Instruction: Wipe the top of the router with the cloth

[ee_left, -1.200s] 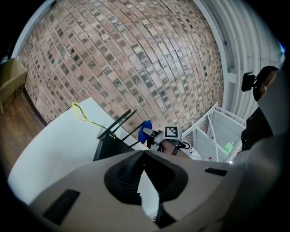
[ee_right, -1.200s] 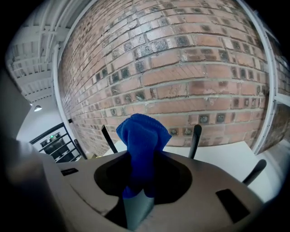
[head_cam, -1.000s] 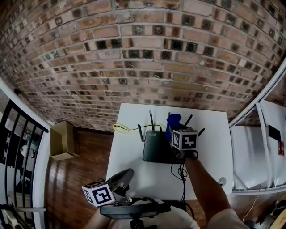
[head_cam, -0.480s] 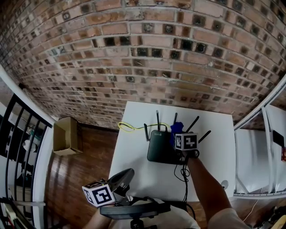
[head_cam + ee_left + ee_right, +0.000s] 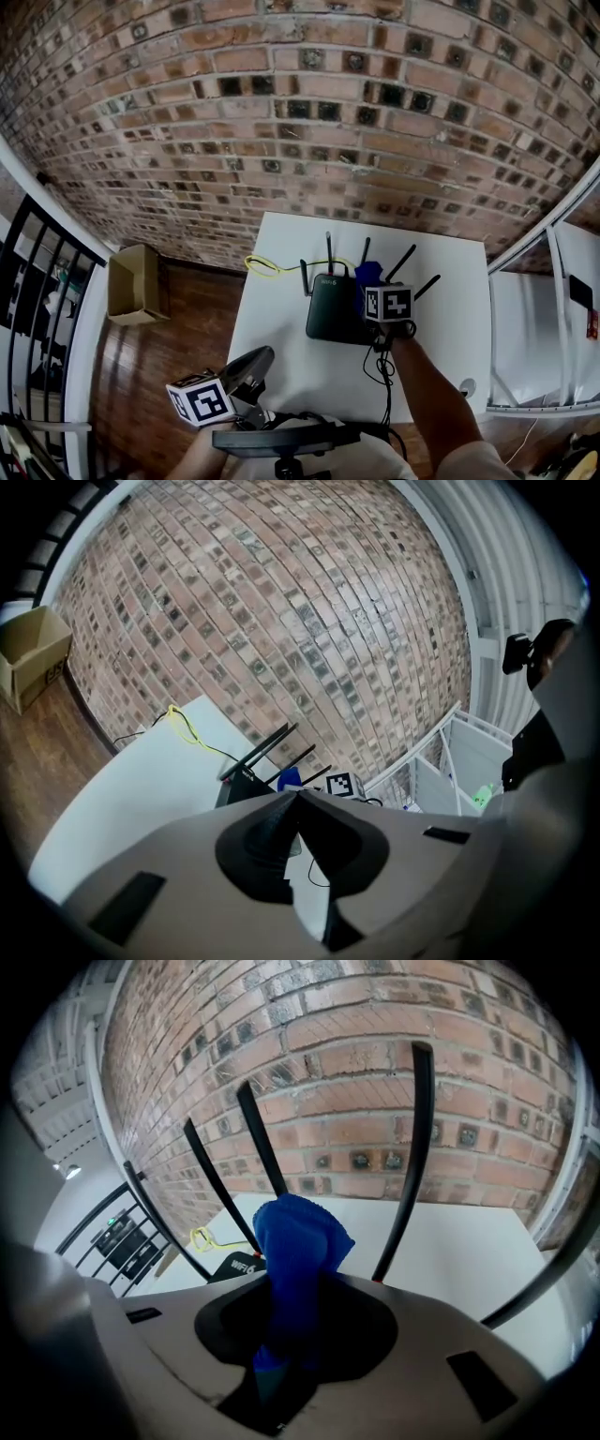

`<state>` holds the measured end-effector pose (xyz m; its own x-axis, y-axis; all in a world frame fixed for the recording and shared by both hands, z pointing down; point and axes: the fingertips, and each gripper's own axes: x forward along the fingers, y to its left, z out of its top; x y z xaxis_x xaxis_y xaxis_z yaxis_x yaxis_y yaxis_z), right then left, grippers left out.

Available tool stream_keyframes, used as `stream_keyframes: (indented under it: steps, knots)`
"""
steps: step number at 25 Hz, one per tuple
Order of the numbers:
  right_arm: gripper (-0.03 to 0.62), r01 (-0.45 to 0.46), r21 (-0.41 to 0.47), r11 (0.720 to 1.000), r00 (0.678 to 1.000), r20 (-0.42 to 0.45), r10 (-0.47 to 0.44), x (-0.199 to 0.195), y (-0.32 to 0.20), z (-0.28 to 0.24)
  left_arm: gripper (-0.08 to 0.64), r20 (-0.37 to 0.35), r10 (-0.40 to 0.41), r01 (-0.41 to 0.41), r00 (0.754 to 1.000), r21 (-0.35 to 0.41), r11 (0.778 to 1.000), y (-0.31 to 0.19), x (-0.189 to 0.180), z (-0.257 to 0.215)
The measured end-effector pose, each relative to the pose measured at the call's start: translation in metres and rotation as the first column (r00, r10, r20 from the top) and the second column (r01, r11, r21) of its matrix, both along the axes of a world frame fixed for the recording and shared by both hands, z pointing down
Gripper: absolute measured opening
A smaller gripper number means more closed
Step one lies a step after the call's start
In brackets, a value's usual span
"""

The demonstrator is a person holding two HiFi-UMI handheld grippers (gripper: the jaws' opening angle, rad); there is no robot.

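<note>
Fingers of the right gripper (image 5: 281,1358) were closed on a blue cloth (image 5: 295,1246), which stood up from between them in a bunched fold (right gripper view). In the head view the same right gripper (image 5: 373,287) was held over the right rear part of the black router (image 5: 332,309), with the cloth (image 5: 368,274) among the antennas (image 5: 404,262); whether the cloth touched the router's top could not be made out. The router lay near the middle of the white tabletop (image 5: 450,281), its antennas (image 5: 413,1157) raised toward the brick wall (image 5: 300,122). The right gripper view showed part of the router's black casing (image 5: 239,1266) with white lettering, just left of the cloth.

Fingers of the left gripper (image 5: 298,796) were pressed together with nothing between them (left gripper view). That left gripper (image 5: 255,362) was held at the near left edge of the tabletop, well apart from the router (image 5: 246,782).

A yellow cable (image 5: 267,269) lay looped on the tabletop behind the router's left side, and a black cable (image 5: 382,366) ran from the router toward the near edge. A cardboard box (image 5: 131,291) stood on the wooden floor (image 5: 187,356) to the left.
</note>
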<state>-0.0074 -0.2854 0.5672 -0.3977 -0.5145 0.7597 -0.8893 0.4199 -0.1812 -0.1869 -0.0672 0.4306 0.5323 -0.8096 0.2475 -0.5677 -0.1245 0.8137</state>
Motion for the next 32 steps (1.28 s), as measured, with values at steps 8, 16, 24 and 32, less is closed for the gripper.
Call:
stream_keyframes:
  steps: [8, 16, 24, 32]
  knots:
    - [0.141, 0.173, 0.14, 0.975, 0.978, 0.091, -0.187, -0.062, 0.021, -0.069, 0.002, 0.007, 0.045, -0.045, 0.999, -0.001, 0.999, -0.012, 0.006, -0.001]
    - [0.141, 0.198, 0.353, 0.915, 0.962, 0.107, -0.25, -0.098, -0.004, -0.142, 0.002, -0.025, 0.071, -0.071, 0.997, 0.008, 0.997, -0.011, 0.006, -0.002]
    - [0.141, 0.197, 0.369, 0.908, 0.973, 0.038, -0.226, -0.115, -0.031, -0.149, 0.002, -0.022, 0.059, -0.059, 0.998, -0.006, 0.998, -0.008, 0.0, 0.001]
    - [0.141, 0.117, 0.227, 0.967, 0.986, 0.094, -0.141, -0.099, -0.028, -0.101, 0.002, -0.019, 0.031, -0.031, 0.999, -0.023, 0.999, -0.003, -0.007, 0.008]
